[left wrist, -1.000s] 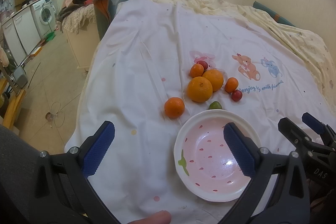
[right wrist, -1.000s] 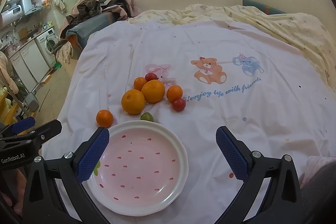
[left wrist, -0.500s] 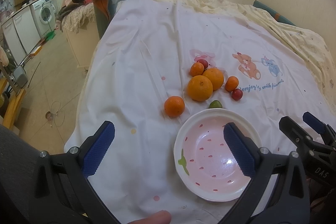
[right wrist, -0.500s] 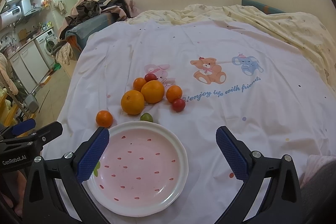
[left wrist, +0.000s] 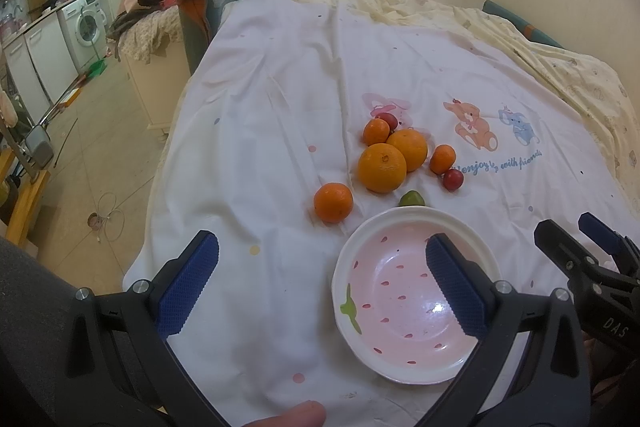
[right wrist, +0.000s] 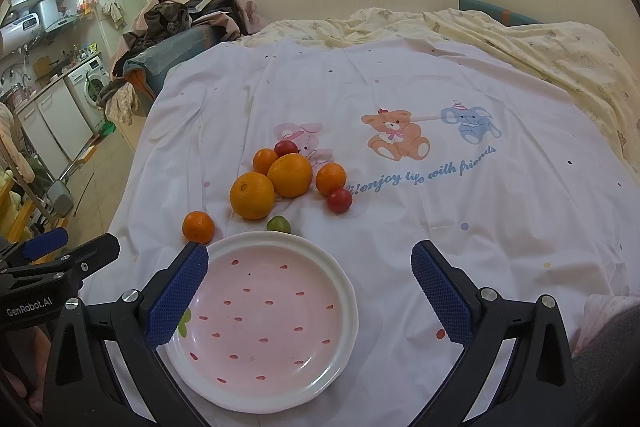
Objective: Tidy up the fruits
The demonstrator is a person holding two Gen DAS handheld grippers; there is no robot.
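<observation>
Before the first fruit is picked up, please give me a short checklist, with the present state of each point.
1. Left tool open and holding nothing: ok.
2. Right tool open and holding nothing: ok.
3. Strawberry plate has no fruit in it, ready to receive: ok.
4. Lone small orange stands apart from the pile, free to grasp: ok.
5. Green fruit has room for the fingers beside the plate rim: cannot tell.
6. Large oranges will stay put on the sheet: cannot tell.

Both wrist views look forward and down over the bed [left wrist: 280, 75], near, sharing plate [left wrist: 352, 247] and fruit.
</observation>
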